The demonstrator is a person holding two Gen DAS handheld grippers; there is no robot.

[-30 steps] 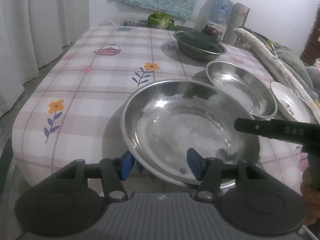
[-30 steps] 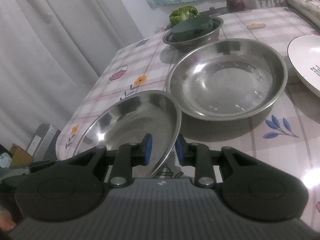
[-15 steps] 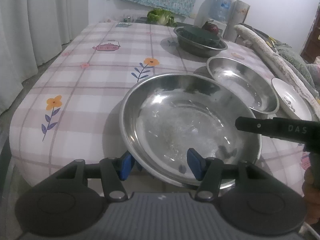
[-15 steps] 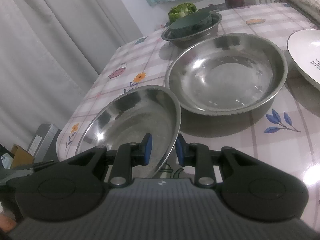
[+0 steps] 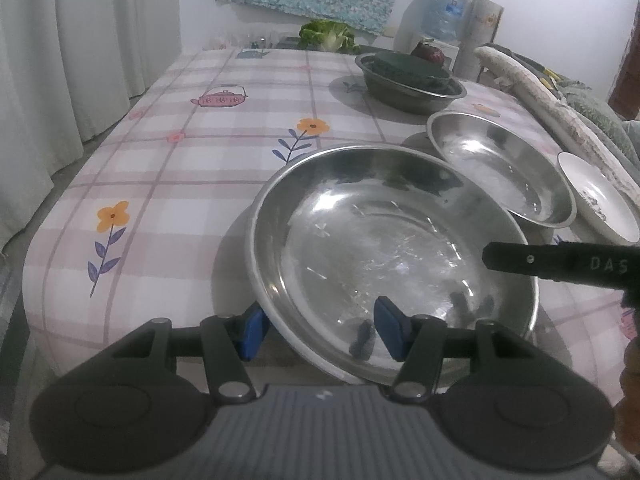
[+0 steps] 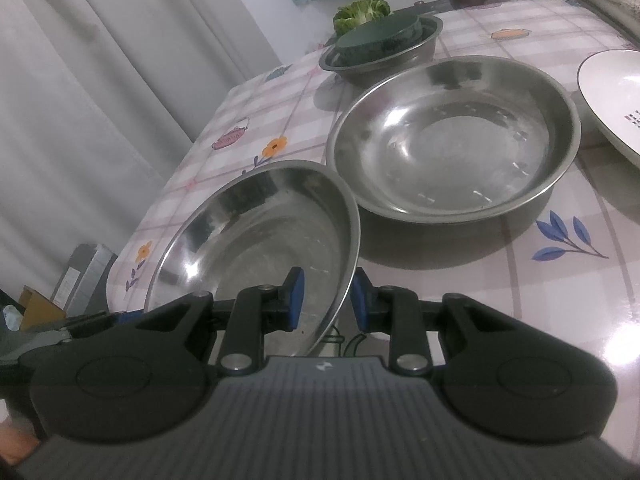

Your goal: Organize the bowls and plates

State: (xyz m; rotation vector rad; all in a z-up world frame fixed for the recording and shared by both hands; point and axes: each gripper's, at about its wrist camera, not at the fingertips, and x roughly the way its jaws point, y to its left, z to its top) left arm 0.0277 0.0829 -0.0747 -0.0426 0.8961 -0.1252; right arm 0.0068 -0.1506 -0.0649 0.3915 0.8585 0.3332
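Near the table's [image 5: 208, 152] front edge, both grippers are holding one big steel basin [image 5: 392, 256] by its rim. From the left wrist view, the left gripper [image 5: 320, 330] is straddling the near rim, one blue pad outside the wall and the other inside; whether the pads are pressing I cannot tell. From the right wrist view, the right gripper [image 6: 327, 299] is clamping the basin's [image 6: 256, 236] right rim, jaws narrow, and the basin is sitting tilted. Compared with a second ago, the grips are looking unchanged; the basin is reading slightly lower and nearer in the left view, with the table showing more beyond it. Behind, a second steel basin [image 6: 452, 140] is resting just beside a white plate [image 6: 612, 96]; farther back, a steel bowl [image 5: 412, 84] is carrying a dark green dish [image 5: 412, 66].
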